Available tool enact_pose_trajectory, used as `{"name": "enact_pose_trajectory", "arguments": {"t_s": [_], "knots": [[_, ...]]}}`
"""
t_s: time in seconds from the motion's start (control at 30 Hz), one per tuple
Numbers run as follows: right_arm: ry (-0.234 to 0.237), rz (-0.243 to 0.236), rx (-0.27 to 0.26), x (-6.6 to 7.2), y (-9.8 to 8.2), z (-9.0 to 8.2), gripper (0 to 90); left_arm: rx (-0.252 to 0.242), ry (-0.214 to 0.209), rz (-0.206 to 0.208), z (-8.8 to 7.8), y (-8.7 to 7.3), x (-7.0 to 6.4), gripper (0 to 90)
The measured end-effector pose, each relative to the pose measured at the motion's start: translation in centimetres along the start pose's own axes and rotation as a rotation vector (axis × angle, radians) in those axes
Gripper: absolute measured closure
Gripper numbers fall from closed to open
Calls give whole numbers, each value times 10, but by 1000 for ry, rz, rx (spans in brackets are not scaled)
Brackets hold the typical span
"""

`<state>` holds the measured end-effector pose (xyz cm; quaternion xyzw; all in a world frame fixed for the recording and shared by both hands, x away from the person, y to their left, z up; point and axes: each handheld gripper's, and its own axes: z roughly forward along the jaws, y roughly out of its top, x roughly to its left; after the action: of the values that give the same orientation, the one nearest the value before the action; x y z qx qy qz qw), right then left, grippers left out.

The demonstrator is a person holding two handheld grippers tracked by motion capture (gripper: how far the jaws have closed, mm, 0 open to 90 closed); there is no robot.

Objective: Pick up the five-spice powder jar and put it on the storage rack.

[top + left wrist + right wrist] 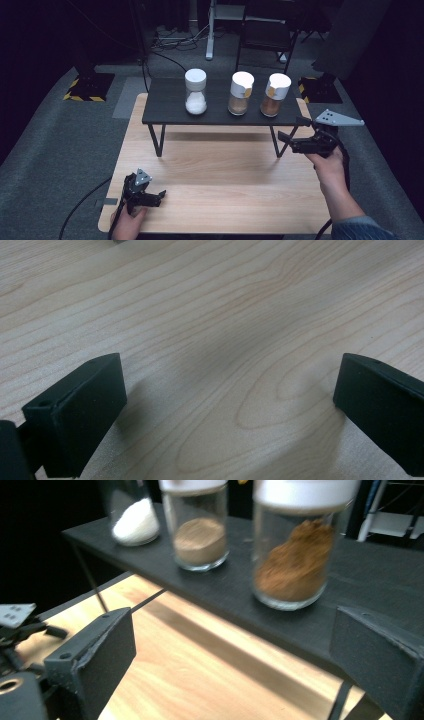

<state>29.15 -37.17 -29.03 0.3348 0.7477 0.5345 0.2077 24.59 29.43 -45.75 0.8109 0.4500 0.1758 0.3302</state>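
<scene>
The wooden table (215, 175) carries a low black shelf (170, 107) with three jars in a row. My right claw (289, 129) hangs at the shelf's right end, jaws apart with nothing between them, near the jar of dark brown powder (275, 95). The tan jar (241, 93) stands beside it, the white jar (195, 91) farther left. My left claw (161, 196) rests low over the table's near left corner, jaws wide apart and empty.

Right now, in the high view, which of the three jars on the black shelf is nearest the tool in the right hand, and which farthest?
1. Dark-brown jar, right end of the shelf, nearest the right tool.
2. Tan jar, middle.
3. White jar, left end, farthest.
</scene>
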Motion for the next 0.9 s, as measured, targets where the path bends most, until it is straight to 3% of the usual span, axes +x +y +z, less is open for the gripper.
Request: {"name": "enact_pose_trajectory", "arguments": {"t_s": [0.2,0.37,0.9], "knots": [[19,19,15,4,-26,-4,46,0,0,0,0,0,0,5],[29,38,64,5,-48,-1,46,0,3,-2,1,1,0,5],[-17,41,208,8,-113,19,46,0,3,-2,1,1,0,5]]}}
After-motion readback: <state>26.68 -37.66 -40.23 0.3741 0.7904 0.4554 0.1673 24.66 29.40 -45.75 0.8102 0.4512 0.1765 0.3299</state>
